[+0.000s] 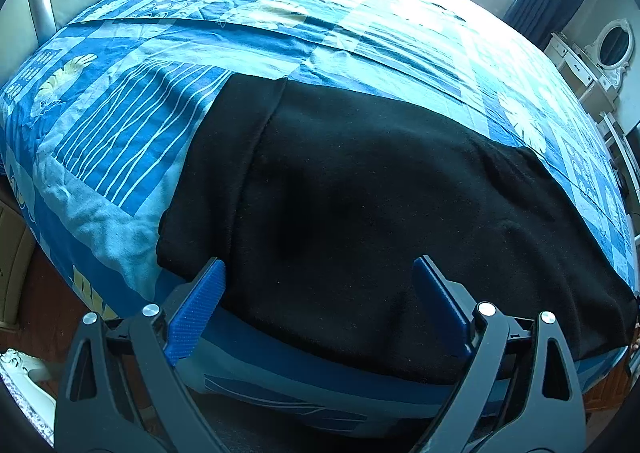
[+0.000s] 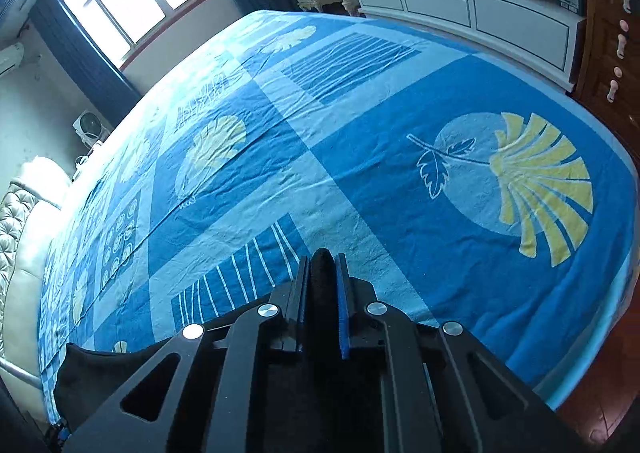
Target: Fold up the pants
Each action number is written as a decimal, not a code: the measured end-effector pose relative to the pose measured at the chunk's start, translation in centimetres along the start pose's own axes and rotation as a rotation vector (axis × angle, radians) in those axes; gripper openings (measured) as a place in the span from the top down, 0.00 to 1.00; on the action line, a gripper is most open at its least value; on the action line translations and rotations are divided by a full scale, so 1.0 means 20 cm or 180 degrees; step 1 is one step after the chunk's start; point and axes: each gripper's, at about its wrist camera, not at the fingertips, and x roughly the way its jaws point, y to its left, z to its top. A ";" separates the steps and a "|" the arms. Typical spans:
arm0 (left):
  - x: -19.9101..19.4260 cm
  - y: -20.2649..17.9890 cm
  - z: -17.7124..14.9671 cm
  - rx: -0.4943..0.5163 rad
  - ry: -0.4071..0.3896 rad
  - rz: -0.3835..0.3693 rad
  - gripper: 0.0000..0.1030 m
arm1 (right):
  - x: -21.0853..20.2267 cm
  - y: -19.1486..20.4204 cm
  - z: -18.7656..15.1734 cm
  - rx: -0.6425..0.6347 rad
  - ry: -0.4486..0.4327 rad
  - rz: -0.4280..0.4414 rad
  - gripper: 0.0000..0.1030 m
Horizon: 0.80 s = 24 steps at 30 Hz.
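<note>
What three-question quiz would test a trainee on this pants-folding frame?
1. True or false: the left hand-held gripper is shut on the black pants.
2. What does the right hand-held gripper pinch? A) blue patterned bedspread B) black fabric C) nothing
3. Fill in: in the left wrist view, the pants lie near the bed's ____ edge.

Key: 1 false, its jaws stand open over the pants; 2 B, apparently part of the pants; 3 near.
</note>
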 end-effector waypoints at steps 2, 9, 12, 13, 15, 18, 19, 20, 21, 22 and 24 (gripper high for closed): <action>0.01 0.00 0.00 -0.0002 0.0008 0.0001 0.09 | 0.08 0.00 -0.02 -0.0050 0.0112 -0.0199 0.90; 0.01 0.00 0.00 -0.0001 -0.0003 -0.0006 0.08 | 0.03 -0.12 -0.03 0.0580 -0.0025 0.0060 0.77; 0.01 0.00 -0.01 0.0049 -0.0024 -0.0022 0.08 | -0.18 -0.09 -0.12 0.0737 -0.0296 0.0330 0.75; 0.01 0.00 -0.01 0.0077 -0.0030 -0.0019 0.08 | -0.24 -0.07 -0.18 0.0827 -0.0308 0.0547 0.70; 0.01 0.00 -0.02 0.0123 -0.0050 -0.0015 0.08 | -0.32 0.00 -0.33 0.1012 -0.0185 0.1002 0.65; -0.01 -0.01 -0.03 0.0187 -0.0073 -0.0030 0.08 | -0.33 0.17 -0.63 0.1244 0.0292 0.1642 0.65; -0.02 -0.01 -0.04 0.0198 -0.0079 -0.0048 0.08 | -0.31 0.24 -0.74 0.1290 0.0467 0.1787 0.65; -0.03 0.00 -0.04 0.0201 -0.0081 -0.0075 0.08 | -0.30 0.30 -0.83 0.1307 0.0617 0.1861 0.65; -0.04 0.01 -0.05 0.0199 -0.0078 -0.0105 0.08 | -0.29 0.36 -0.91 0.1281 0.0739 0.1900 0.65; -0.04 0.02 -0.05 0.0194 -0.0071 -0.0136 0.08 | -0.27 0.41 -0.97 0.1236 0.0847 0.1921 0.65; -0.05 0.03 -0.07 0.0200 -0.0064 -0.0185 0.08 | -0.23 0.50 -1.06 0.1163 0.0999 0.1916 0.65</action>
